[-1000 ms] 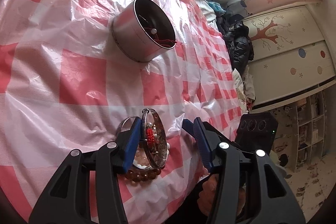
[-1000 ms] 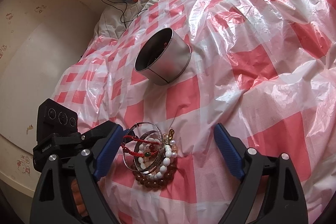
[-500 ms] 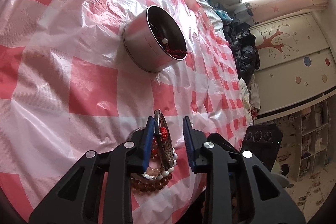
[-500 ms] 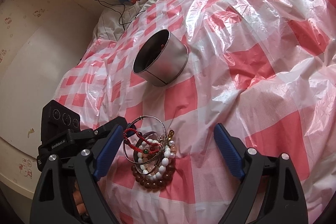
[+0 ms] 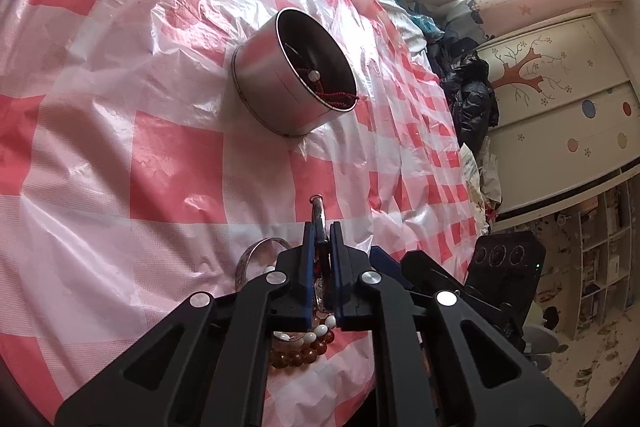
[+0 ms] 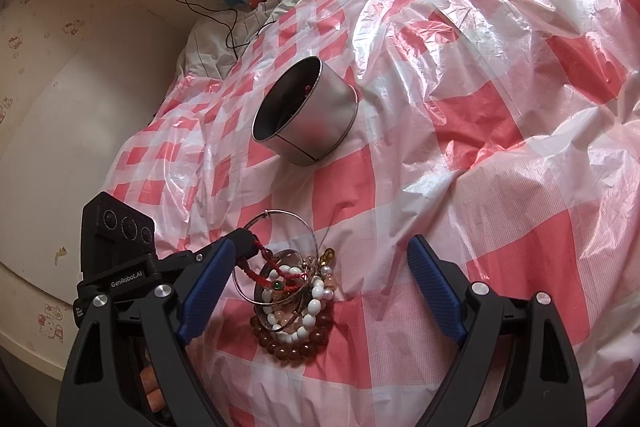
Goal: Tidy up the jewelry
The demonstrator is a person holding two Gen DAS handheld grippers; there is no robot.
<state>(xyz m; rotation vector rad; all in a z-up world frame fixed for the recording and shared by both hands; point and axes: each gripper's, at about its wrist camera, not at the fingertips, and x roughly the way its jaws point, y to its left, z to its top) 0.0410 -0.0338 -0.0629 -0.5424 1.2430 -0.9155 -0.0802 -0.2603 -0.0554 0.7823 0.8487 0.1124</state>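
The left hand-held gripper is closing its blue pads on a thin silver metal bangle. The bangle stands on its edge between the pads, and its top pokes out past the tips. A red woven cord from the pile also runs up to the tip of this gripper.

The right hand-held gripper has its two blue fingers far apart. It holds nothing. It hangs over the pile of jewelry, with one finger on each side and not touching it.

The pile lies on a bed covered with a shiny red and white checked plastic sheet. In the pile are a string of round white beads, a ring of brown see-through beads, a wide silver cuff and some thin wire hoops.

A round silver metal tin with no lid sits further up the bed, well apart from the pile. Inside it are a string of small red beads and one white bead.

The black body of the right gripper shows just beside the left one.
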